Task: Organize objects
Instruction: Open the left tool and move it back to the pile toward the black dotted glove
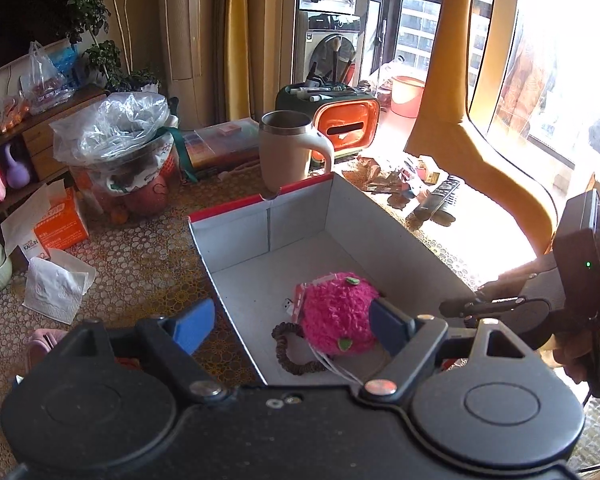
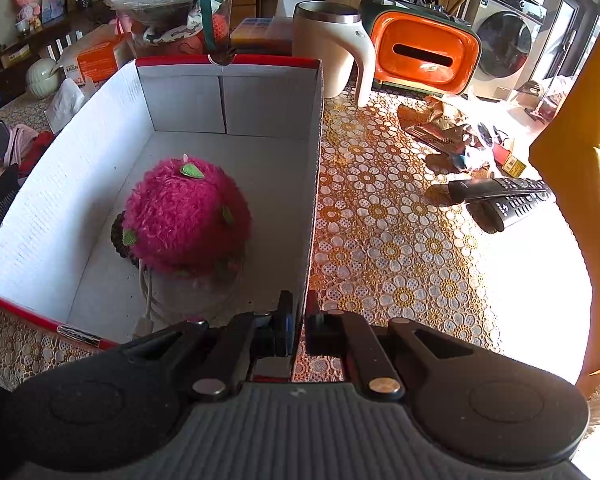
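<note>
The left gripper (image 1: 292, 330) hangs with jaws spread wide and empty above the cardboard box (image 1: 300, 216). The right gripper (image 2: 298, 320) is clamped on the box's near wall. Inside lies a pink plush strawberry (image 2: 186, 218) over a brown beaded bracelet (image 1: 286, 354) and white cable (image 2: 146, 300).

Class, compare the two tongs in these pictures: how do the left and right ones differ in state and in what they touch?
The left tongs stand wide open, holding nothing, above the box's left wall; the right tongs are shut, pinching the right wall of the box. The left tongs' fingers straddle that wall, clear of the pink plush ball; the right tongs touch cardboard. Both point downward at the box.
</note>
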Motion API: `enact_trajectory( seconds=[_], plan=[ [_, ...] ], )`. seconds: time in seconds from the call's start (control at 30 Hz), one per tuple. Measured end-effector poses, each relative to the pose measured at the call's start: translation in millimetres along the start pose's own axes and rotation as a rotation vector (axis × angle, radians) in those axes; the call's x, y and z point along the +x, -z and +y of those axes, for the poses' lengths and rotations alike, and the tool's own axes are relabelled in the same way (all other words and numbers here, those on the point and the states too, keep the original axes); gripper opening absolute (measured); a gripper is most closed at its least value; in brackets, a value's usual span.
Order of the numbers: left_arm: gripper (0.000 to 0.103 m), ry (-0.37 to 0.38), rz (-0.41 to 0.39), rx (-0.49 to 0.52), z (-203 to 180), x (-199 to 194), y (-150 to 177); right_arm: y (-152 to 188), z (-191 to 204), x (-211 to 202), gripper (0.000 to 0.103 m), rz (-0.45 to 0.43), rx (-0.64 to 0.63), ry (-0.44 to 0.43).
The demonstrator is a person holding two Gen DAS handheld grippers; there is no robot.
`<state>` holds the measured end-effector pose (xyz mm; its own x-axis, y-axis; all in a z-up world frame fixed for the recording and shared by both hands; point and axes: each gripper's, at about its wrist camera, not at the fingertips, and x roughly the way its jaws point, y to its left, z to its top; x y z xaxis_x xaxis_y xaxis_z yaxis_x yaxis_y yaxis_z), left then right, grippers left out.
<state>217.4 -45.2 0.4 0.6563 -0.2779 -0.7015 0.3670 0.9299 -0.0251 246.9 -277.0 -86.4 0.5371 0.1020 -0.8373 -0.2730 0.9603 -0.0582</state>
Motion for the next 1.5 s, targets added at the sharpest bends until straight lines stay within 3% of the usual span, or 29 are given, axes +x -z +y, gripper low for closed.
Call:
enact_trajectory(
  seconds=[0.33, 0.67, 1.2, 1.5],
  plan=[
    [0.091, -0.118, -0.016, -0.099, 54, -42, 25, -4, 1, -2, 0.005, -0.009, 0.002, 0.01],
    [0.098, -0.197, -0.004, -0.251, 102, -55, 64, -3, 3, -5, 0.005, -0.01, -0.004, 0.012],
    [0.101, -0.24, 0.04, -0.415, 122, -22, 130, -4, 7, -3, 0.005, 0.005, -0.011, 0.036],
    [0.098, -0.256, 0.071, -0.461, 130, 5, 144, -2, 6, 0, 0.005, 0.014, -0.013, 0.034]
  ],
)
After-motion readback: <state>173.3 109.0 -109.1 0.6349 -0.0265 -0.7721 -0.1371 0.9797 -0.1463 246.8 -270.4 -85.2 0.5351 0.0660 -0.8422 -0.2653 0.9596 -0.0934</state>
